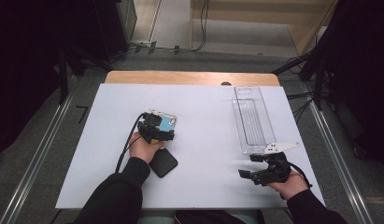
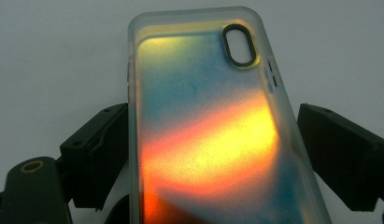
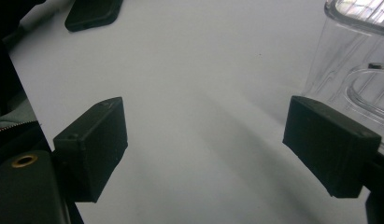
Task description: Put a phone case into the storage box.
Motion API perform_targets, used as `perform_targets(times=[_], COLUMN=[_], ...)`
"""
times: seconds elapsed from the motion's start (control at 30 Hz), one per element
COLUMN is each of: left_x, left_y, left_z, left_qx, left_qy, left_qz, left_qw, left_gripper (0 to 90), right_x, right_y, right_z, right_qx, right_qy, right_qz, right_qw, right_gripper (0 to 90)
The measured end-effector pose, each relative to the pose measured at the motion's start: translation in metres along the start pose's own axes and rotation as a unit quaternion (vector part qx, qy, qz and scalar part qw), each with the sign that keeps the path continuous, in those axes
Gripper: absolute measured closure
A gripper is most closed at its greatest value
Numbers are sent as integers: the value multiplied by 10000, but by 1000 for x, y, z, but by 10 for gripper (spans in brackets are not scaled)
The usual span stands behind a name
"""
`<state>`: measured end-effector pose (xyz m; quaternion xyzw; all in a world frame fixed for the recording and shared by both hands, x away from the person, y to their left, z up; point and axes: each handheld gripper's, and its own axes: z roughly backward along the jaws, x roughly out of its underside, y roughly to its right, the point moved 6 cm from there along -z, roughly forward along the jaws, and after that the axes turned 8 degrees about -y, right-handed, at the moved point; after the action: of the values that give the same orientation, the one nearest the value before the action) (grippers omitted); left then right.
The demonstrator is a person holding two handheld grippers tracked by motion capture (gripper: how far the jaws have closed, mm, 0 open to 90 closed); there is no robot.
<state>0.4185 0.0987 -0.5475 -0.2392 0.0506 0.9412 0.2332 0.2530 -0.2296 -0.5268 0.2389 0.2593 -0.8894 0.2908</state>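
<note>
Phone case, frosted with blue and orange colours, lies flat on the white table between the jaws of my left gripper. The left jaw sits at the case's edge and the right one stands just off it, so the jaws are spread. A black phone lies near my left hand. My right gripper hangs spread over bare table beside a clear plastic tray.
</note>
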Motion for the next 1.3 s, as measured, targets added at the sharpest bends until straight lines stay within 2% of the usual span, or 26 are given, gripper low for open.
perform_targets(times=[0.23,0.5,0.7,0.77,0.97,1.17,1.3], left_x=[0,-1,-7,-9,-16,-20,-20], left_y=[-1,-4,-7,-8,-7,-6,-4], left_z=[1,3,13,19,35,47,54], left_qx=[-18,123,249,265,415,664,876], left_qy=[21,-9,169,209,452,535,583], left_qz=[80,160,239,194,231,239,250], left_qw=[10000,9998,9993,9992,9978,9961,9941], left_gripper=[140,158,161,162,161,161,162], right_x=[0,0,0,0,0,1,0], right_y=[0,0,0,0,0,1,1], right_z=[0,0,0,0,0,-1,0], right_qx=[0,-8,-11,-12,-11,14,22], right_qy=[2,10,14,7,20,-79,-36], right_qz=[-3,-12,-2,-3,2,-79,-68], right_qw=[10000,10000,10000,10000,10000,9999,10000], right_gripper=[120,120,120,120,120,120,120])
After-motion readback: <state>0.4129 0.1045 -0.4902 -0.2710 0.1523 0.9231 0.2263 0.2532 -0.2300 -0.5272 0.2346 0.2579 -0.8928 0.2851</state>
